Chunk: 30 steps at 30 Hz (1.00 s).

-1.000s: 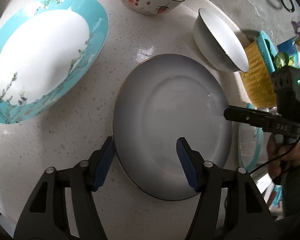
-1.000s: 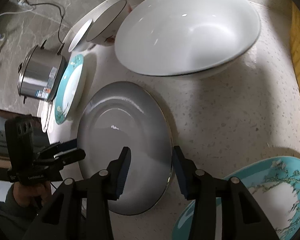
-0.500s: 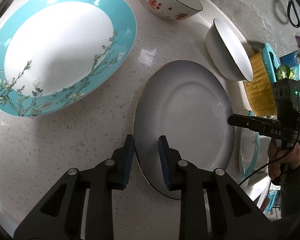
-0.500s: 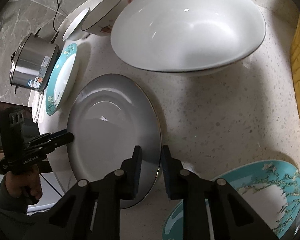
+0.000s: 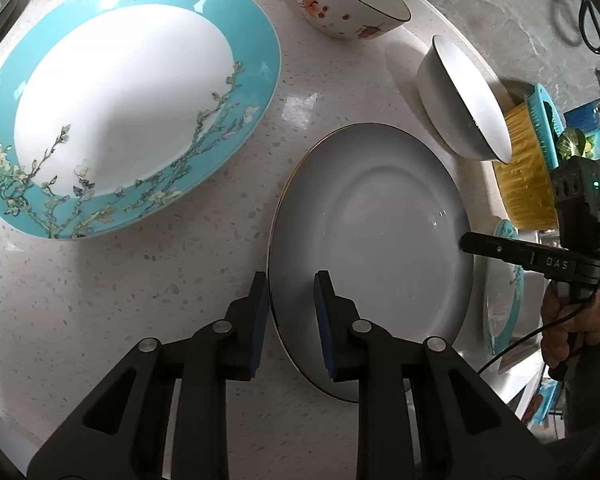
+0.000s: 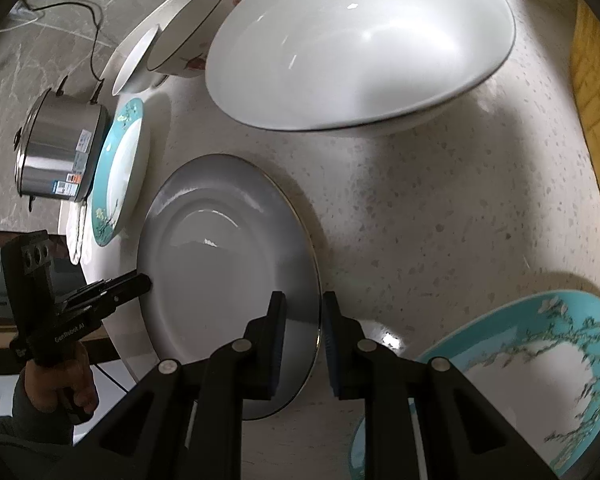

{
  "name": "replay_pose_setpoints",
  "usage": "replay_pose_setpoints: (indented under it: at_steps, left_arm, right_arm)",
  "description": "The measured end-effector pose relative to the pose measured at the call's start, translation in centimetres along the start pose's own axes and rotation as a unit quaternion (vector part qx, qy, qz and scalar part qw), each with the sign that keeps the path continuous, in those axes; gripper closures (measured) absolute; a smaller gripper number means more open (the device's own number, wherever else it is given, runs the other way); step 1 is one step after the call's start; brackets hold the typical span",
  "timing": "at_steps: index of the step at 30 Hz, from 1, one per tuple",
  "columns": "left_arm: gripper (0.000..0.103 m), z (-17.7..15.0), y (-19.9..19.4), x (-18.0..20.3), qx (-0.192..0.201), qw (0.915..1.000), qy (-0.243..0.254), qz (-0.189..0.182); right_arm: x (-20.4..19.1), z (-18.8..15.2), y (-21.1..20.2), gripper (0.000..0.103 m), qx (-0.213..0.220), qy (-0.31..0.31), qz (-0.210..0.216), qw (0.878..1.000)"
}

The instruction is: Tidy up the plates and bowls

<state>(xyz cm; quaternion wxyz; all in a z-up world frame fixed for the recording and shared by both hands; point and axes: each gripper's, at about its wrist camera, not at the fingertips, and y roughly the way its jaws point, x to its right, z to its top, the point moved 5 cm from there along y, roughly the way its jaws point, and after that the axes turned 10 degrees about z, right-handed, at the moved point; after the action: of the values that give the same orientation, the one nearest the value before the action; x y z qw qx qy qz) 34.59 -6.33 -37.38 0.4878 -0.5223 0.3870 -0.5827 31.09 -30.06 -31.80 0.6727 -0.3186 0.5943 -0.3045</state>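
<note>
Left wrist view: my left gripper pinches the grey plate by one rim; my right gripper clamps the opposite rim.

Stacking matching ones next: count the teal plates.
2: one teal plate left of the grey plate, one right of it. Others may lie out of view.

Speckled surface; steel pot with cable on grey marble floor, yellow basket, scissors far right
</note>
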Motion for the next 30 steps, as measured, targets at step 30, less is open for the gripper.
replay_pose_setpoints:
  at_steps: [30]
  left_arm:
    - [0.082, -1.4, -3.0, 0.1, -0.003, 1.0, 0.008, 0.001]
  right_arm:
    - [-2.3, -1.3, -2.4, 0.084, 0.026, 0.019, 0.004, 0.999]
